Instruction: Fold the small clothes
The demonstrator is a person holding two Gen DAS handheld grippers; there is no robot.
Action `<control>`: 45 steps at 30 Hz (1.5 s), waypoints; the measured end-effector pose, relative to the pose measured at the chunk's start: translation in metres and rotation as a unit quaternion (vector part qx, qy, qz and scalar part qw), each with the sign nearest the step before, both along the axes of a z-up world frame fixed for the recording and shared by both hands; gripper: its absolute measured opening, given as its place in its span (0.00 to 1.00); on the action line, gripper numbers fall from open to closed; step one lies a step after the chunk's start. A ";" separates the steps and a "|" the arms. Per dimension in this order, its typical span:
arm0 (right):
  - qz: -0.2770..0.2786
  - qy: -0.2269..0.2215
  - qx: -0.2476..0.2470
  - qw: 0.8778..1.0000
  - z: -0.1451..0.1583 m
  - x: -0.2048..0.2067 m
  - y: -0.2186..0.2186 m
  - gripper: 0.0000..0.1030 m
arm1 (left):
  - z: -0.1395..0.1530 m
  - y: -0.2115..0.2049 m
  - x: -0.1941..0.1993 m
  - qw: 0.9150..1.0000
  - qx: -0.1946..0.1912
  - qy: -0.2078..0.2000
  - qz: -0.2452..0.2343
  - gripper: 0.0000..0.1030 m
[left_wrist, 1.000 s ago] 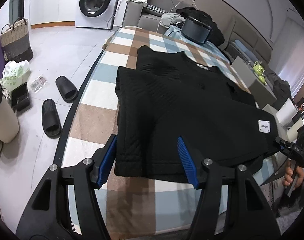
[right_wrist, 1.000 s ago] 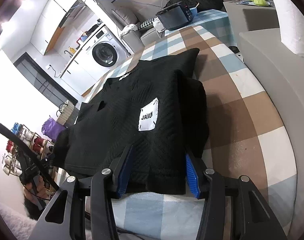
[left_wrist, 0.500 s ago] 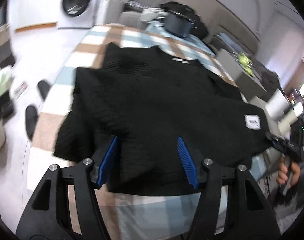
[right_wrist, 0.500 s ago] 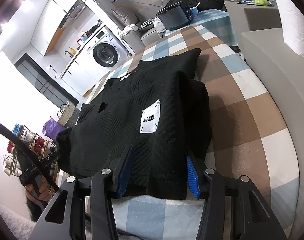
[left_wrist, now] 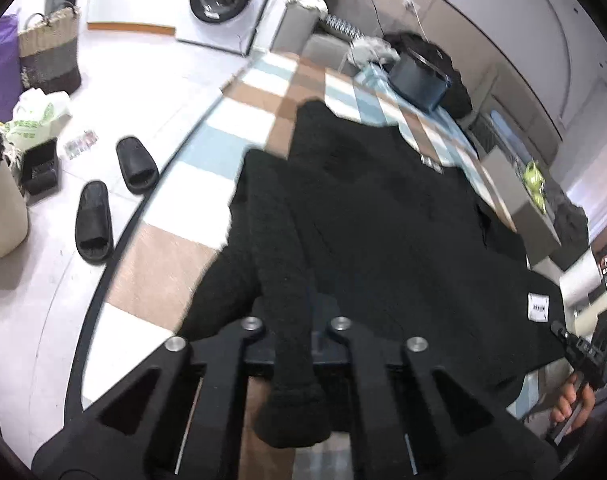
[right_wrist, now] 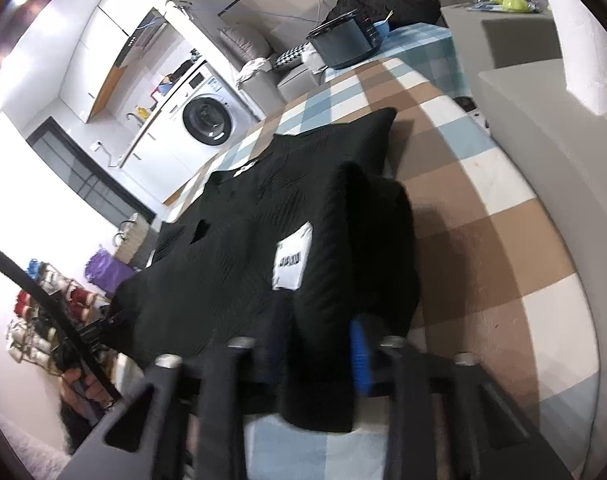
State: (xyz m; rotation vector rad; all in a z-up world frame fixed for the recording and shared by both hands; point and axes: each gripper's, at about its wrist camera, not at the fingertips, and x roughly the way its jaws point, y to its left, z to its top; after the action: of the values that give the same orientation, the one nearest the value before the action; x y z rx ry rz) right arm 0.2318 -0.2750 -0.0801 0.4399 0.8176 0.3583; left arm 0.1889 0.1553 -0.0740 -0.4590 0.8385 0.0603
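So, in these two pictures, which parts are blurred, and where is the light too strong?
Left wrist view: the black sweater and checked cloth are smeared by motion, and the floor is bright. Right wrist view: the white label is too soft to read, the gripper frame is blurred, and the left wall is washed out. Both views bend at the edges.

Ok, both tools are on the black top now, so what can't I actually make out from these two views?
- Left tool pads: left wrist view, buried under the bunched black top.
- Right tool left pad: right wrist view, motion blur and cloth cover it; jaws closing on the hem.
- White label text: blurred there, too small in the left view.
- Underside of the top and how its layers lie: hidden by its own fabric.
- Checked cloth near edge: cut off by the tool bodies.
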 end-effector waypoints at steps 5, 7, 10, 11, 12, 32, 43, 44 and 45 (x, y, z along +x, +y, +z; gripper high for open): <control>-0.012 -0.037 0.015 0.999 0.017 0.005 -0.009 0.07 | 0.018 0.017 0.009 0.999 -0.005 -0.035 0.013 0.01; -0.015 -0.049 0.026 0.998 0.027 0.015 -0.011 0.06 | 0.026 0.024 0.019 0.999 -0.010 -0.050 0.015 0.01; -0.022 -0.076 0.033 0.996 0.047 0.031 -0.010 0.05 | 0.046 0.034 0.038 0.997 -0.010 -0.077 0.017 0.01; -0.025 -0.084 0.034 0.996 0.053 0.036 -0.010 0.05 | 0.052 0.035 0.043 0.996 -0.006 -0.084 0.015 0.01; -0.030 -0.091 0.033 0.995 0.058 0.042 -0.010 0.05 | 0.055 0.036 0.047 0.996 -0.001 -0.090 0.014 0.01; -0.006 0.020 0.110 0.994 -0.004 0.044 -0.021 0.22 | -0.012 0.038 0.049 0.998 -0.066 0.005 -0.021 0.27; -0.001 -0.006 0.096 0.995 0.016 0.056 -0.012 0.06 | 0.034 0.034 0.057 0.996 -0.040 -0.083 -0.020 0.05; -0.004 -0.010 0.111 0.994 0.019 0.061 -0.015 0.06 | 0.040 0.037 0.063 0.995 -0.044 -0.088 -0.020 0.05; -0.010 -0.013 0.127 0.992 0.023 0.067 -0.019 0.05 | 0.043 0.040 0.068 0.994 -0.048 -0.092 -0.020 0.05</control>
State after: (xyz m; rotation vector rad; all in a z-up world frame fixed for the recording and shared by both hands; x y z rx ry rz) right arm 0.2989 -0.2936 -0.0569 0.6788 0.7451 0.4517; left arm 0.2573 0.1949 -0.0311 -0.5304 0.6699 -0.0586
